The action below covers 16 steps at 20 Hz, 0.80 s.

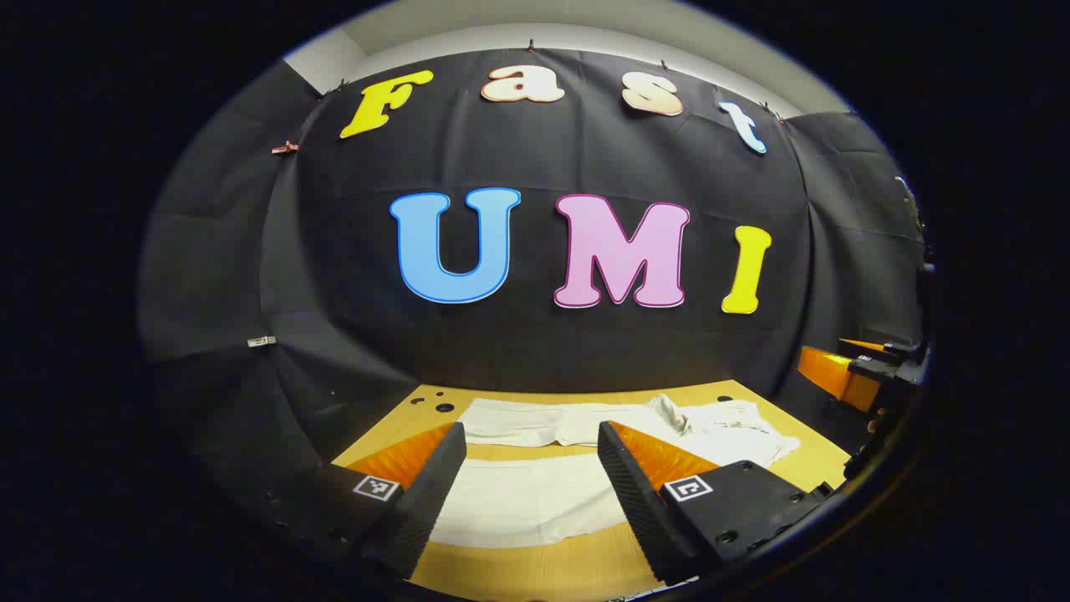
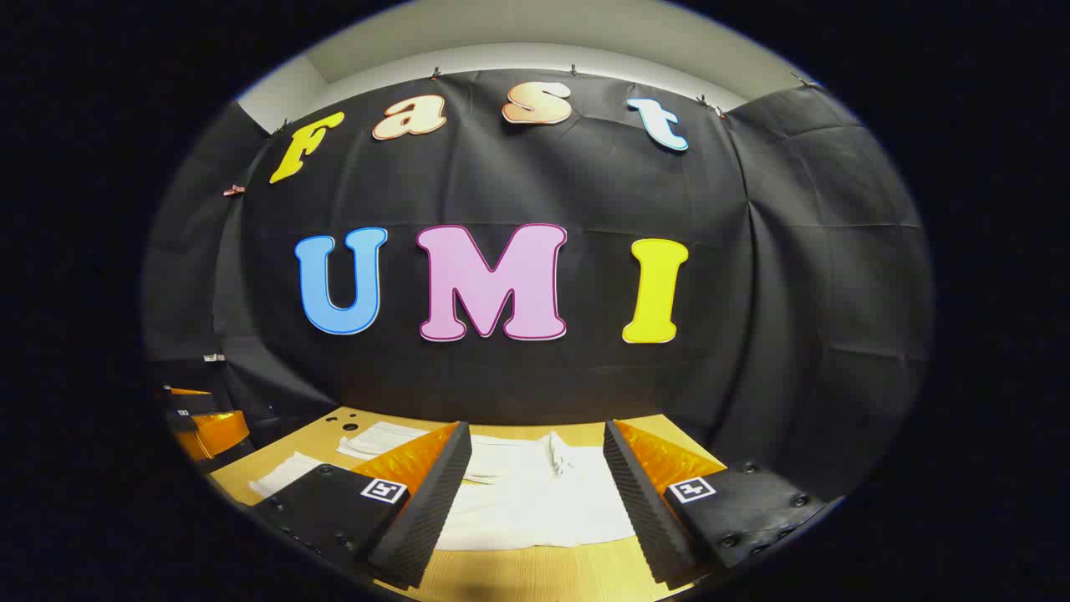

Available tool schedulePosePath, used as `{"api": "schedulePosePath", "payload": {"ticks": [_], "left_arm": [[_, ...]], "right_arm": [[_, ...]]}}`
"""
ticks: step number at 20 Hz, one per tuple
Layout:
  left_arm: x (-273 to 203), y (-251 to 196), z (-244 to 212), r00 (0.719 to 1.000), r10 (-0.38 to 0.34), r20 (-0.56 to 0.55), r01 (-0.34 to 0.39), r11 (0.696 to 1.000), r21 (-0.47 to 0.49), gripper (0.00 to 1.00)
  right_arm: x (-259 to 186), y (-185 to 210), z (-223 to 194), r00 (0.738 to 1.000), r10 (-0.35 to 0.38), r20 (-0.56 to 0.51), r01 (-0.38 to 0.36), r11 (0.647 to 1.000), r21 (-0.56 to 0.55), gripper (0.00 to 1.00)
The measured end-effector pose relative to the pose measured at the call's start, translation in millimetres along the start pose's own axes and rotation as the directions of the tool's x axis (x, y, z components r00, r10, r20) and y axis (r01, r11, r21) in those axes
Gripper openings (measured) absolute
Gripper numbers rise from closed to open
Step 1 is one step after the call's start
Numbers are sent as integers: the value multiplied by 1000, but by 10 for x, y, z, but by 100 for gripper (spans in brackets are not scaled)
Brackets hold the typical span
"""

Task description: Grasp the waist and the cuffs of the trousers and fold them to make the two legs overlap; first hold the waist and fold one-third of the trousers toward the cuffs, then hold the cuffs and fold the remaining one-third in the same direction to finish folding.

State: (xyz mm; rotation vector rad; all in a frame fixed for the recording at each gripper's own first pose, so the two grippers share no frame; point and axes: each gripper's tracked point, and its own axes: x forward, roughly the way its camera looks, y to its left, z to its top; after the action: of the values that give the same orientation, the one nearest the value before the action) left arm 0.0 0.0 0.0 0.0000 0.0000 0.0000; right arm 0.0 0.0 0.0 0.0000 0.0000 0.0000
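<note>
White trousers [image 1: 535, 502] lie spread on a wooden table [image 1: 543, 568], the two legs apart and running to the left. The bunched waist [image 1: 736, 426] is at the right. My left gripper [image 1: 531, 428] hovers open above the near leg, with nothing between its fingers. In the right gripper view the trousers [image 2: 543, 502] lie below my right gripper [image 2: 537, 426], which is open and empty over the waist end, where a fold [image 2: 556, 451] stands up. The right gripper [image 1: 844, 376] shows at the far right of the left gripper view, the left gripper [image 2: 205, 426] at the far left of the right gripper view.
The black cloth wall [image 1: 535, 334] closes the table's far side and both ends. Small round holes [image 1: 443, 407] mark the table's back left corner. A strip of bare wood [image 2: 501, 577] runs along the front edge before the trousers.
</note>
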Motion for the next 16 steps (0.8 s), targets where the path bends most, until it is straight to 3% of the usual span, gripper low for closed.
{"api": "schedulePosePath", "payload": {"ticks": [3, 16], "left_arm": [[130, -4, 14, 1000, -22, 7, 22, 999, -26, 99], [368, 166, -9, 1000, 18, 6, -18, 1000, 14, 99]], "right_arm": [[46, -12, -31, 1000, 7, -9, -7, 1000, 6, 97], [211, -220, -112, 1000, -3, -19, 2, 1000, -30, 97]]}}
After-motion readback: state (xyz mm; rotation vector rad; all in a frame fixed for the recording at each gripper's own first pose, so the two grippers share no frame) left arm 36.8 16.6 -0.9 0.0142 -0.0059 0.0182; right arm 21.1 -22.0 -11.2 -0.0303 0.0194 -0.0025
